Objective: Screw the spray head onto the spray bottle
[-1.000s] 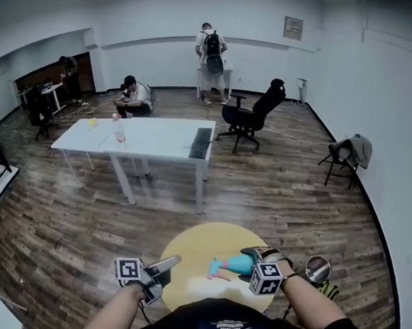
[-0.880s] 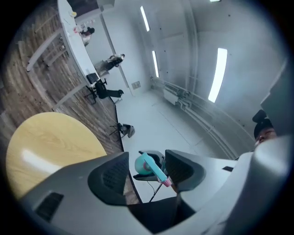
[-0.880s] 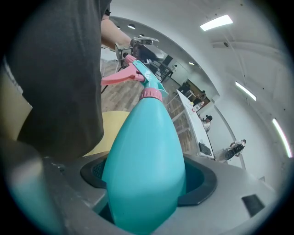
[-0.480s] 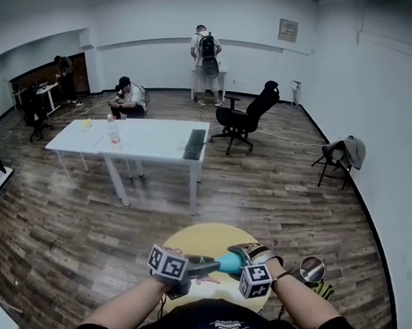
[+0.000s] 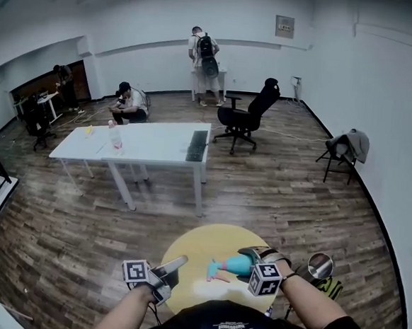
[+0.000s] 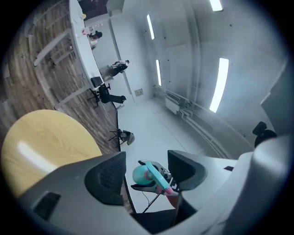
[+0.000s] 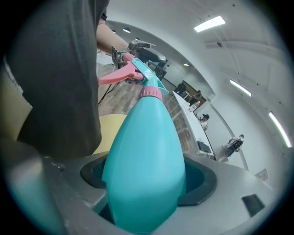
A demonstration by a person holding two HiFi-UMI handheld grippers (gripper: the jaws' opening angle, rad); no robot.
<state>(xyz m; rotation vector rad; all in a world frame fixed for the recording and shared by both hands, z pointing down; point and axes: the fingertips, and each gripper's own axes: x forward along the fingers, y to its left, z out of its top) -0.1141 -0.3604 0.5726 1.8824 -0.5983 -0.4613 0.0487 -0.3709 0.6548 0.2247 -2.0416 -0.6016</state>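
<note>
A teal spray bottle (image 5: 241, 264) with a pink-collared spray head (image 5: 215, 270) on its neck lies level over the round yellow table (image 5: 199, 245). My right gripper (image 5: 252, 260) is shut on the bottle's body (image 7: 147, 156). In the right gripper view the pink trigger (image 7: 117, 77) points left beyond the collar (image 7: 150, 93). My left gripper (image 5: 172, 265) hangs at the table's left edge, apart from the head. Its jaws have just been opening and stand wide with nothing between them. Past them, in the left gripper view, the bottle (image 6: 148, 175) shows at a distance.
A long white table (image 5: 150, 149) with a keyboard (image 5: 197, 145) and a drink bottle (image 5: 116, 137) stands mid-room. A black office chair (image 5: 249, 115) and a folding chair with a jacket (image 5: 347, 151) stand beyond. Several people are at the far wall. A round shiny object (image 5: 319, 265) is by my right forearm.
Half a second ago the left gripper was at the spray head, jaws closer together. It has since drawn back left to the table's edge with its jaws wider. The right gripper kept still.
</note>
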